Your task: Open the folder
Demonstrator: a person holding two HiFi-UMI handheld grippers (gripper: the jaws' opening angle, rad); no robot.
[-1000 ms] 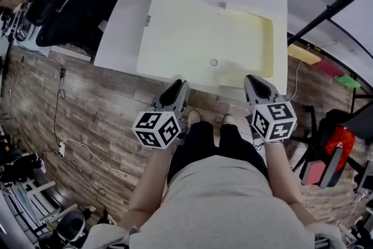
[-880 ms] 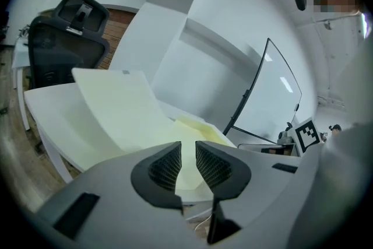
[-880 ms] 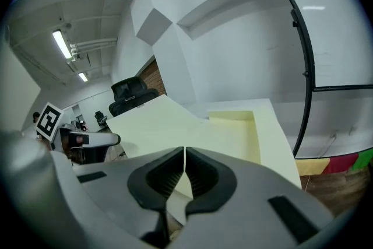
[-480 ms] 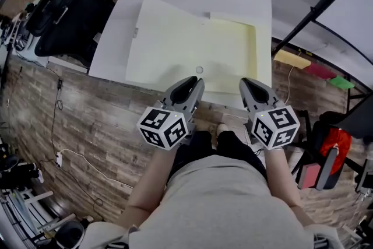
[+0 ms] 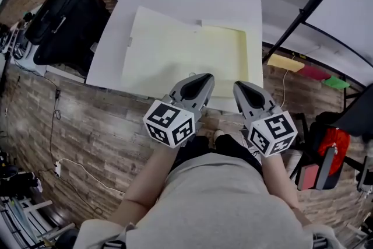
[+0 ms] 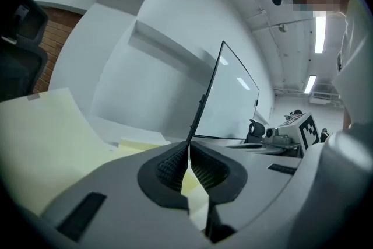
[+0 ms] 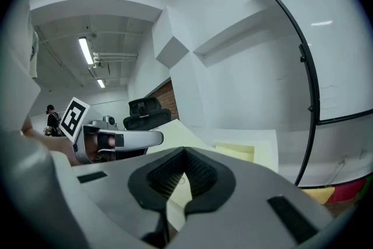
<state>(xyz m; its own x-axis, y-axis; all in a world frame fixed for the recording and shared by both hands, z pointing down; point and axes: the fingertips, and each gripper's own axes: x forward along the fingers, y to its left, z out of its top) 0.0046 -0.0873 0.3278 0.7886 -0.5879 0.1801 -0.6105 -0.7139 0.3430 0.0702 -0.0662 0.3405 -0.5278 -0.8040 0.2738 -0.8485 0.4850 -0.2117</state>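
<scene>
The white table (image 5: 111, 44) stands at your 12 o'clock. The pale yellow folder (image 5: 175, 49) lies spread open and flat on it, covering most of the top, with its brighter yellow leaf on the 3 o'clock side. A black office chair (image 5: 64, 20) sits at 10 o'clock, beside the table's left edge. Your left gripper (image 5: 205, 77) hovers at the folder's 6 o'clock, by the table's near edge. Its jaws have just been closing and meet at the tips, clenched on nothing. Your right gripper (image 5: 239, 86), just beside it at 3 o'clock, is clenched and empty too.
</scene>
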